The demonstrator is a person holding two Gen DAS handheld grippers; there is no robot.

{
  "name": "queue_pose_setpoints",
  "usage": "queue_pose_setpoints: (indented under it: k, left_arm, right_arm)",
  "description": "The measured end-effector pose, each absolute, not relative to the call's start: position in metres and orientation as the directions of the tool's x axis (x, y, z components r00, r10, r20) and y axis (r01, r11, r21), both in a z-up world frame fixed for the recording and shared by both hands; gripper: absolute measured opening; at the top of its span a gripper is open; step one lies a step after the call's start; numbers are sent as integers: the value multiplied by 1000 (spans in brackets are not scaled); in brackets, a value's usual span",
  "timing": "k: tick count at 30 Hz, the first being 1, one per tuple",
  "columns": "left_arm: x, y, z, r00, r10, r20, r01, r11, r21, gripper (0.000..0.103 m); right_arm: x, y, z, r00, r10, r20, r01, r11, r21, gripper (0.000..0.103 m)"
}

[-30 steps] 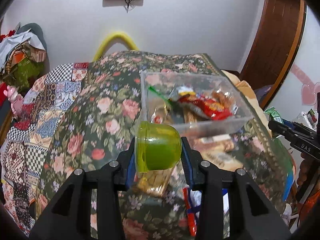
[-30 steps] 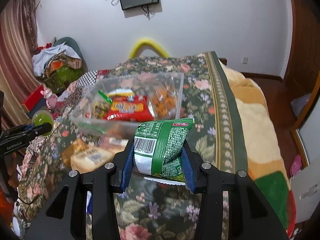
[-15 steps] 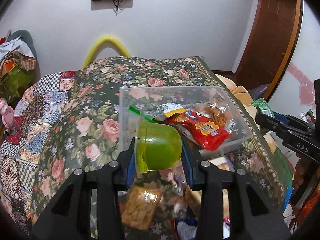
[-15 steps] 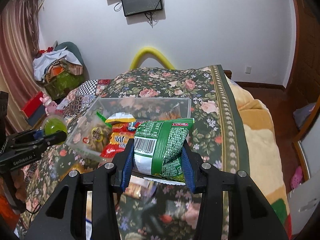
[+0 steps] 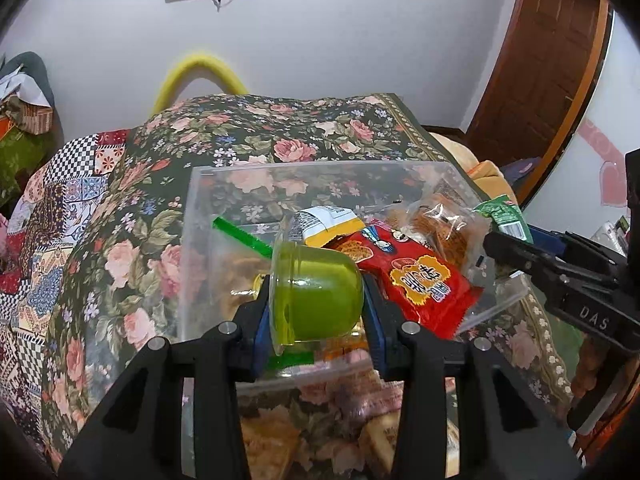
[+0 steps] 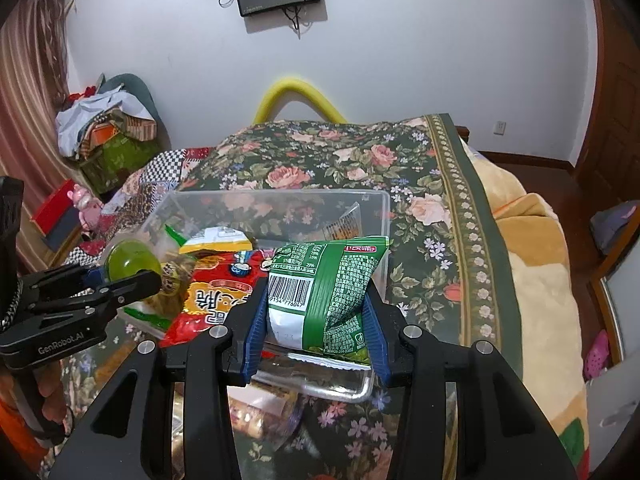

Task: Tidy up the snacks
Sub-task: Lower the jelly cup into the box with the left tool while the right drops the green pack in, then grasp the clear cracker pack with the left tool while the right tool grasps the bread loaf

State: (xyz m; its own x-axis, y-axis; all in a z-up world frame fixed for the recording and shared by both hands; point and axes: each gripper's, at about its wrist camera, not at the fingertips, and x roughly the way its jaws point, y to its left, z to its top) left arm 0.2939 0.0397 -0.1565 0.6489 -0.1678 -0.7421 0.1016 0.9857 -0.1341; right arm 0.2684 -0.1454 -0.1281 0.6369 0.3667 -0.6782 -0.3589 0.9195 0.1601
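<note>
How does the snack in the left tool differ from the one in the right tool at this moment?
The green jelly cup in the left tool is a rigid, rounded, translucent cup lying on its side; the green snack packet in the right tool is a soft, crinkled, opaque bag standing upright. The cup looks plain; the packet shows a barcode and print. Both are green, clamped, and held at the clear plastic bin.
</note>
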Motion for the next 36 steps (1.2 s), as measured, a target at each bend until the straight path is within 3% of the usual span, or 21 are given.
queue_pose_setpoints:
  k: [17, 28, 32, 36]
  left_arm:
    - [301, 37, -171, 604, -180, -777, 110, 984, -142, 41]
    - [268, 52, -136, 659, -175, -732, 112, 985, -135, 42]
    - [249, 63, -127, 673, -159, -722, 102, 987, -121, 51]
    - [230, 74, -127, 675, -137, -725, 91, 990, -103, 58]
  right_arm:
    - [277, -132, -145, 601, 318, -733, -366, 925, 101, 43]
    - [259, -139, -127, 627, 308, -716, -352, 932, 93, 65]
    - [245, -134, -116, 626, 334, -705, -369, 923, 110, 70]
    - [227, -124, -108, 634, 349, -690, -385, 916, 110, 81]
